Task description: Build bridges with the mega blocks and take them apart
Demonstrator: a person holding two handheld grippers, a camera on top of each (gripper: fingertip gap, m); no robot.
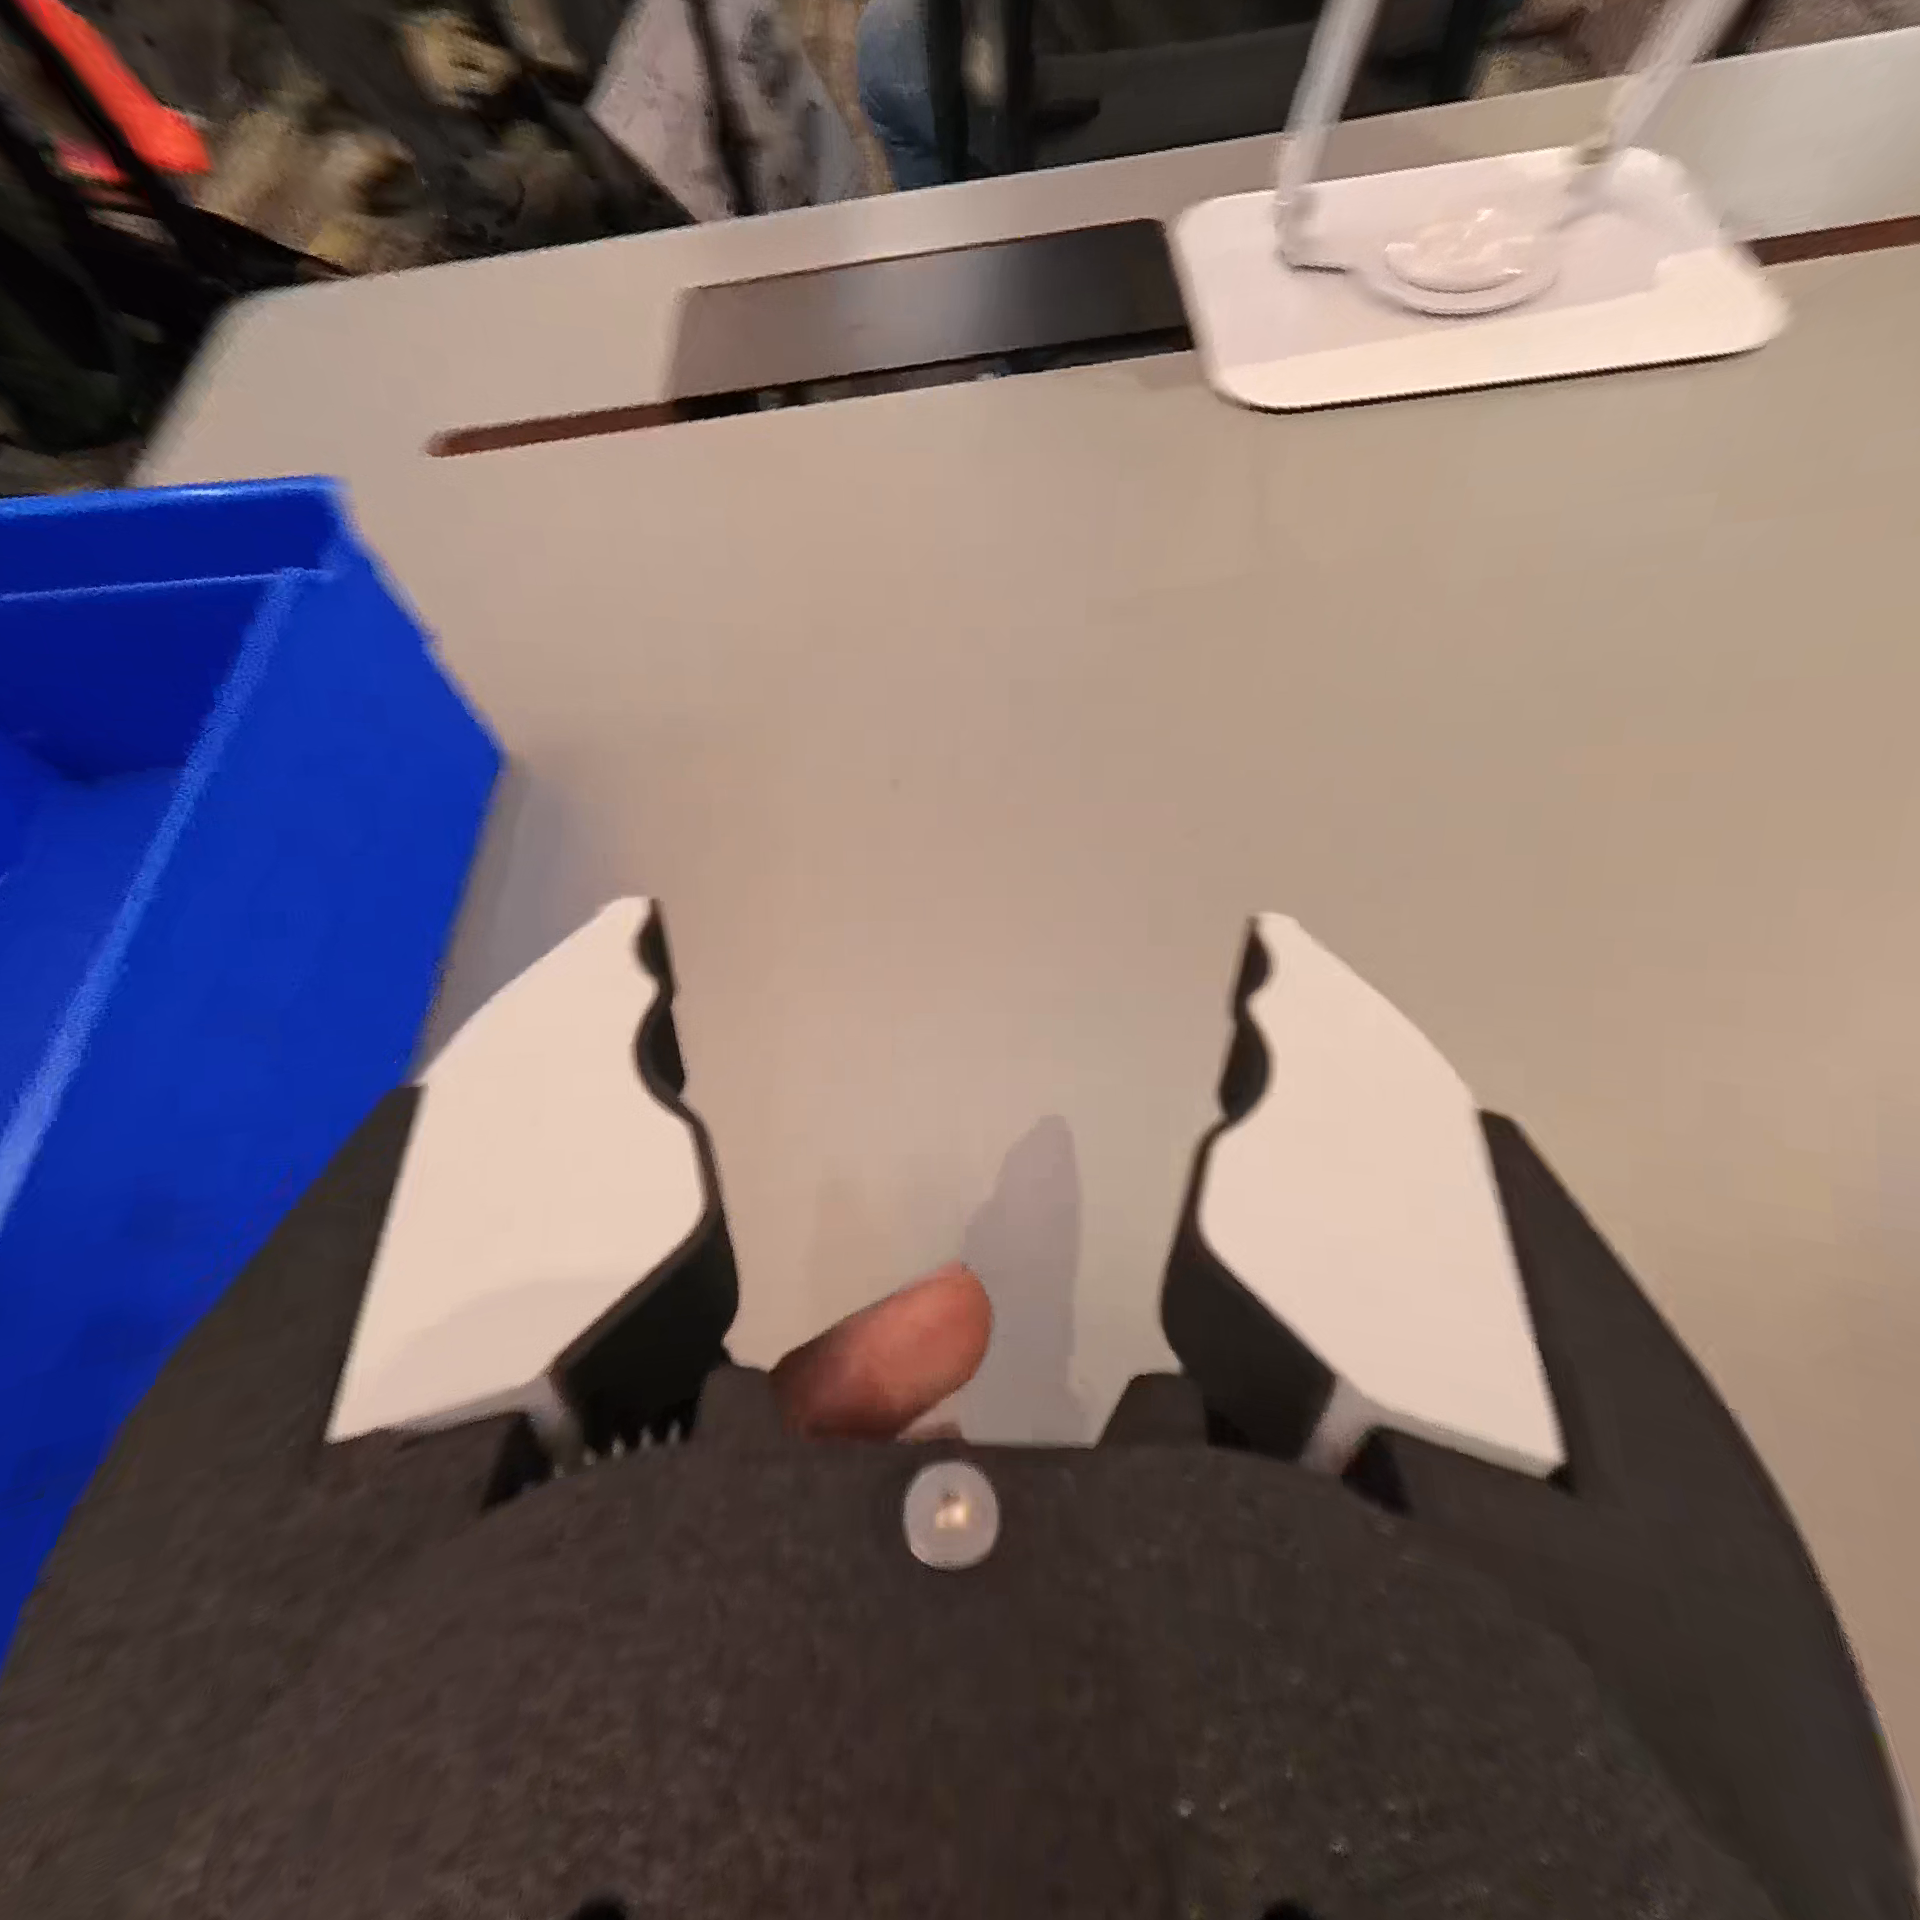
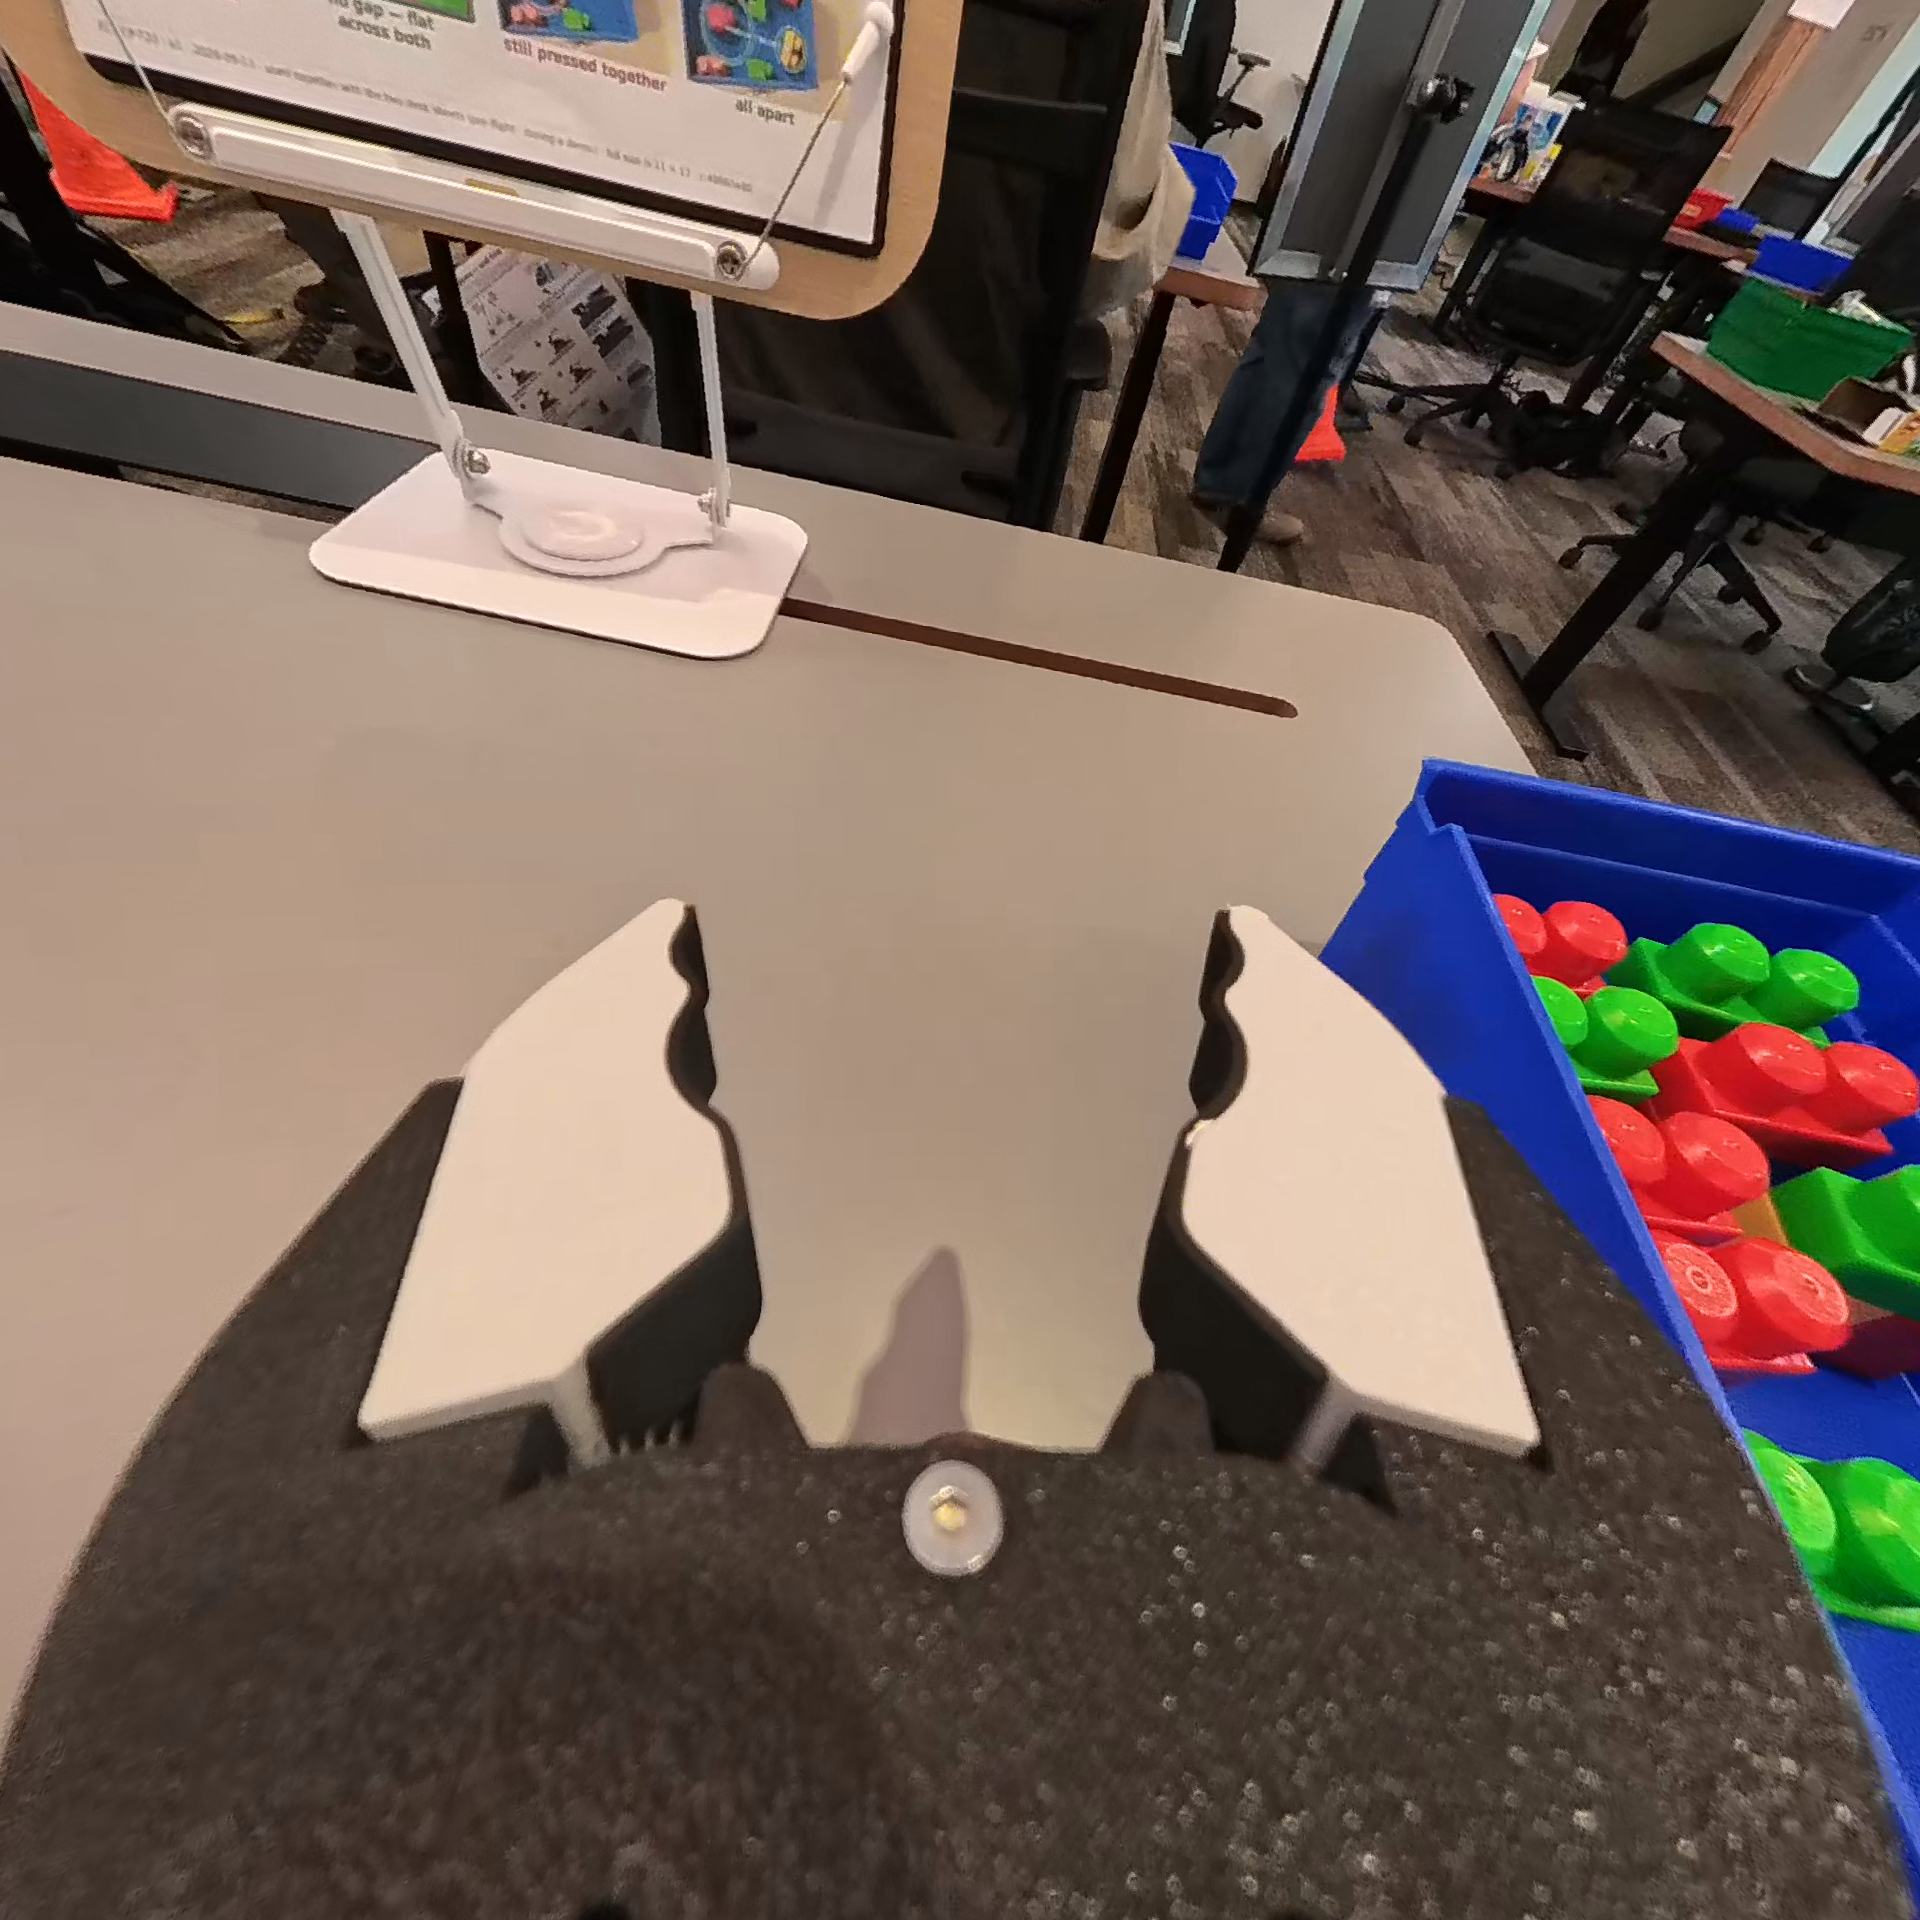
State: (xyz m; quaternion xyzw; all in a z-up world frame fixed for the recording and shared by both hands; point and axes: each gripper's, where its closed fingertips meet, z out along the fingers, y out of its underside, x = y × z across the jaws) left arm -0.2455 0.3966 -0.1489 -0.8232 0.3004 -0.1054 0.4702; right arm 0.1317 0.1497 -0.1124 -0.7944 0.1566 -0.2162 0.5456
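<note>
Grey desk (image 2: 416,831) bare across the middle, open office with chairs and other desks beyond. White stand (image 2: 561,551) at the far edge, carrying a board with a sheet of pictures, presumably set there as a guide within easy sight. Blue bin (image 2: 1392,997) at the right edge of the desk, holding red and green mega blocks (image 2: 1725,1132) in a loose heap, none out on the desk; no bridge begun, judging by the bare surface. Second blue bin (image 1: 208,852) at the left, seemingly without blocks in the part visible, though blurred and only partly in frame. Bins kept to either side, likely to leave the centre free for building.

Left hand-held gripper (image 1: 951,925) held low over the desk, pointing toward the far edge, jaws spread wide with nothing between them; a fingertip (image 1: 894,1351) showing just under the body. Right hand-held gripper (image 2: 951,914) likewise level and forward-facing, jaws wide apart and holding nothing, its right finger just beside the block bin's near wall. Next move probably a swing right and a dip into the heap.
</note>
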